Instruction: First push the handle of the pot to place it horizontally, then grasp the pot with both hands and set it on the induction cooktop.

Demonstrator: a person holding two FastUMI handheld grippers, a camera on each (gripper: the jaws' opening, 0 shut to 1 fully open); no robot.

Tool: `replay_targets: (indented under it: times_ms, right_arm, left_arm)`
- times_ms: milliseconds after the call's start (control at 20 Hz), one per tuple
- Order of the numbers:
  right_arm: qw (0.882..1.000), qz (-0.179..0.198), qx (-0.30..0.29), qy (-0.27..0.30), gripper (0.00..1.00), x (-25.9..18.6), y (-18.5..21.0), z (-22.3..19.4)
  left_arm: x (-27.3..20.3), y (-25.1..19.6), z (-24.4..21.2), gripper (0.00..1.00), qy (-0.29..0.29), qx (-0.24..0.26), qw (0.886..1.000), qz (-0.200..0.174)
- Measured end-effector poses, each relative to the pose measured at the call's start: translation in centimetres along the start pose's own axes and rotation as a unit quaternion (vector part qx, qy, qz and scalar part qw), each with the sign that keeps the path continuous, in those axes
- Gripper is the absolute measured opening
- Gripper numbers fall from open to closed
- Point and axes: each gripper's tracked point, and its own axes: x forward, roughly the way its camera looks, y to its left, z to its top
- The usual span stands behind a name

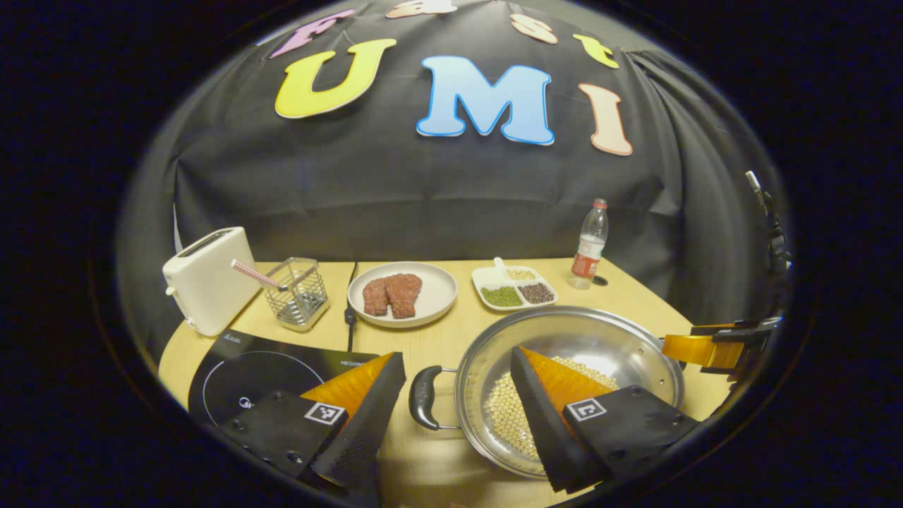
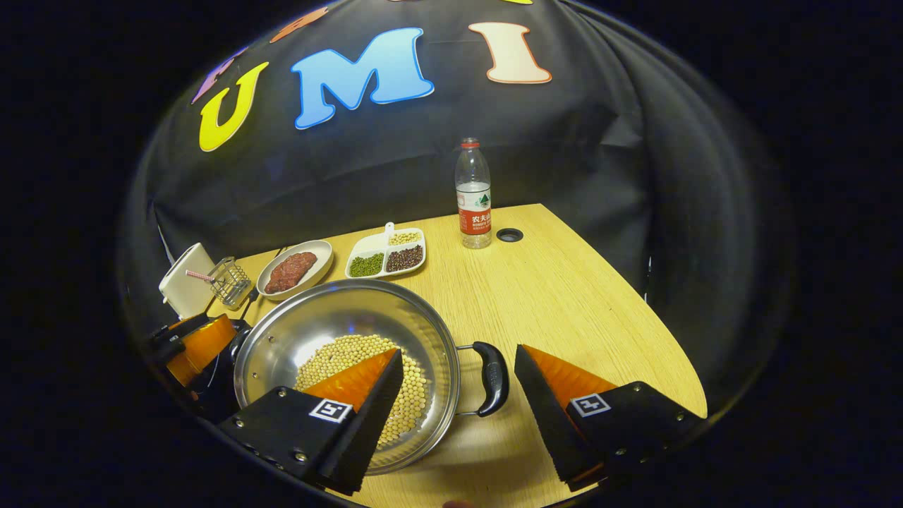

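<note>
A steel pot (image 1: pixel 585 337) with soybeans (image 1: pixel 502 413) in it sits on the wooden table, right of the black induction cooktop (image 1: pixel 243 370). Its black left handle (image 1: pixel 422 397) lies between the fingers of my left gripper (image 1: pixel 457 355), which is open; one finger hangs over the pot's inside, the other over the cooktop's corner. In the right gripper view the pot (image 2: pixel 331 321) is at lower left. Its right handle (image 2: pixel 493 378) lies inside my open right gripper (image 2: pixel 458 351), one finger over the beans, the other outside the handle. Neither handle is touched.
Behind the pot stand a plate of meat (image 1: pixel 402 293), a divided dish of beans (image 1: pixel 515 288) and a water bottle (image 1: pixel 590 245). A white toaster (image 1: pixel 209 279) and a wire basket (image 1: pixel 298 293) stand behind the cooktop. Bare table (image 2: pixel 564 296) runs right to its edge.
</note>
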Motion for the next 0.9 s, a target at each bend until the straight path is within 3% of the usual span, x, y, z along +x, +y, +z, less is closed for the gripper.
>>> replay_targets:
  times_ms: [300,650,800,850,900]
  right_arm:
    - [1.0,-0.026,-0.009,0.014,0.97,2.3,-1.0,-0.6]
    - [0.999,-0.023,-0.005,0.049,0.97,3.8,-1.5,-2.1]
    - [0.998,-0.02,-0.016,0.063,0.92,3.8,-1.5,-2.9]
    - [0.997,-0.028,-0.021,0.061,0.76,3.9,-2.0,-2.9]
    - [0.998,-0.026,-0.019,0.062,0.73,3.9,-1.6,-2.9]
  left_arm:
    - [3.1,0.4,-2.4,0.98,0.035,0.009,0.999,0.011]
    - [3.9,0.6,-4.1,0.98,0.062,0.01,0.998,0.017]
    - [4.0,1.2,-5.0,0.95,0.073,0.018,0.997,0.032]
    - [4.0,1.5,-5.1,0.91,0.076,0.019,0.996,0.036]
    - [4.0,1.6,-5.3,0.88,0.08,0.021,0.996,0.041]
